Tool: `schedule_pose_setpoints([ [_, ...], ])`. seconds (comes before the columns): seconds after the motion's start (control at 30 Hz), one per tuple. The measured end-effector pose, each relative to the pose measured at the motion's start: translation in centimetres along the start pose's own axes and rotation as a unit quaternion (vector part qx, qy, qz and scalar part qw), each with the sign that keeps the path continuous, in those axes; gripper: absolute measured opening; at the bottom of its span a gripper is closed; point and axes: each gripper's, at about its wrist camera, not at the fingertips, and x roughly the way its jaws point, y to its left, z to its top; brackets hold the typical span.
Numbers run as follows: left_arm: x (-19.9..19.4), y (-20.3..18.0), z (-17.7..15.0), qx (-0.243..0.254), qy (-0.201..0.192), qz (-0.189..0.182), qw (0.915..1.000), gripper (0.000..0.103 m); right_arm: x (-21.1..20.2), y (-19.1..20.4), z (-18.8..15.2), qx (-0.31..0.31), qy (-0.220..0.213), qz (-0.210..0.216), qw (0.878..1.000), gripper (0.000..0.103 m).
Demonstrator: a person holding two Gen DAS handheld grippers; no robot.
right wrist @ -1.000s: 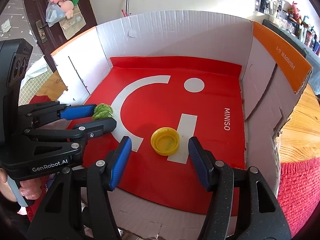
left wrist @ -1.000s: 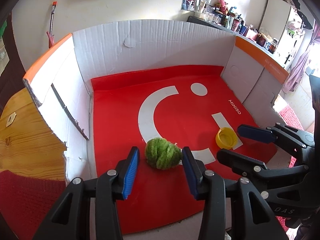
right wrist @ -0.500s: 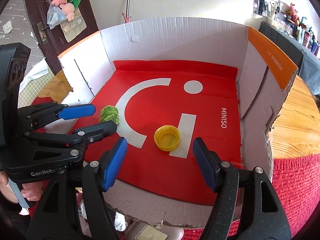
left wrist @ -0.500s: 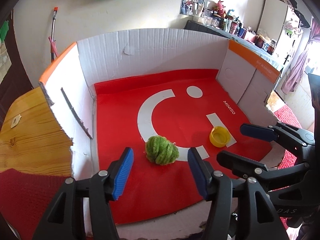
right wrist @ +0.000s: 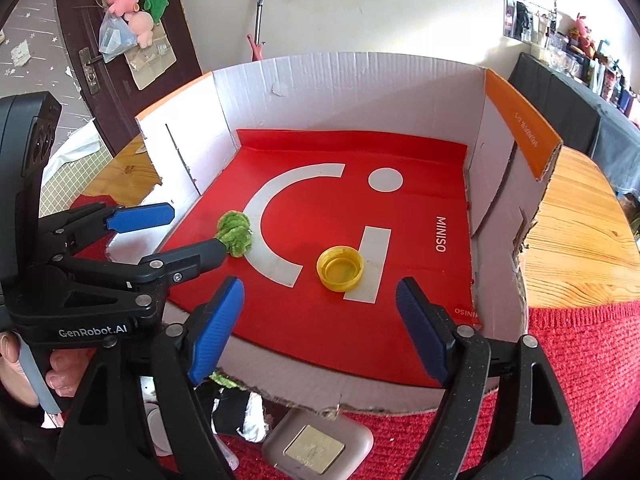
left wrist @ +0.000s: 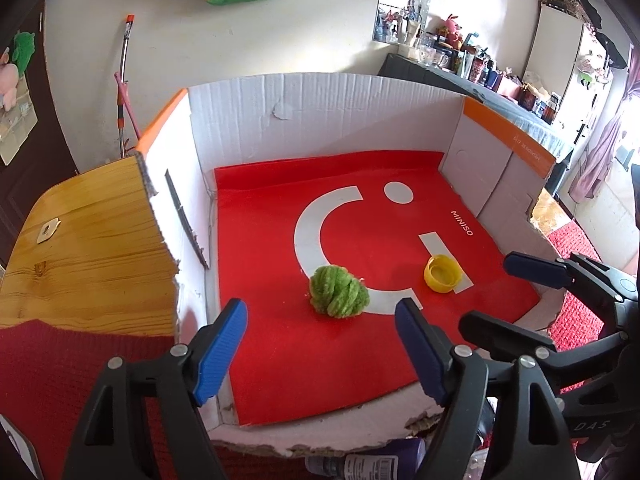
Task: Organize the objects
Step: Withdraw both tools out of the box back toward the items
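Note:
A green yarn ball (left wrist: 339, 291) lies on the red liner of a shallow cardboard box (left wrist: 328, 108); it also shows in the right wrist view (right wrist: 235, 233). A yellow bottle cap (left wrist: 441, 278) lies open side up to its right, seen too in the right wrist view (right wrist: 340, 267). My left gripper (left wrist: 320, 346) is open and empty, held back over the box's near edge, short of the ball. My right gripper (right wrist: 318, 330) is open and empty, short of the cap. Each gripper shows in the other's view.
The box stands on a wooden table (right wrist: 576, 236) with a red knitted cloth (right wrist: 580, 364) at the front. Small items lie on the cloth in front of the box, among them a flat grey case (right wrist: 316, 446) and a bottle (left wrist: 360, 462).
Both grippers have drawn back and up from the box, away from the ball and the cap. Both jaws stand wider apart. The ball and cap lie where they were.

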Motion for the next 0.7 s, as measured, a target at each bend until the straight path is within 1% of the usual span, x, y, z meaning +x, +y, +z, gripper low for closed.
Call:
schedule_pose_setpoints([
  [0.1, -0.4, 0.2, -0.2, -0.004, -0.004, 0.002, 1.0000, 0.083, -0.4, 0.1, -0.2, 0.001, -0.003, 0.000, 1.000, 0.081],
  [0.23, -1.0, 0.3, -0.5, -0.008, -0.011, 0.004, 0.9999, 0.085, -1.0, 0.3, -0.5, 0.000, -0.008, -0.002, 1.000, 0.085],
  [0.3, -1.4, 0.4, -0.7, -0.010, -0.016, 0.006, 0.9998, 0.090, -1.3, 0.4, -0.6, -0.002, -0.011, -0.004, 1.000, 0.085],
  [0.4, -2.0, 0.4, -1.0, -0.010, -0.024, 0.013, 0.9996, 0.095, -1.8, 0.6, -0.8, -0.003, -0.016, -0.006, 1.000, 0.087],
  [0.47, -2.4, 0.3, -1.2, -0.009, -0.029, 0.018, 0.9994, 0.097, -2.1, 0.7, -0.9, -0.003, -0.019, -0.005, 1.000, 0.089],
  [0.6, -2.9, 0.0, -1.6, -0.002, -0.034, 0.023, 0.9992, 0.100, -2.5, 0.8, -1.3, -0.002, -0.021, -0.005, 1.000, 0.091],
  [0.7, -3.3, -0.3, -2.1, 0.004, -0.040, 0.028, 0.9988, 0.101, -2.9, 0.9, -1.7, -0.002, -0.024, -0.006, 1.000, 0.094],
])
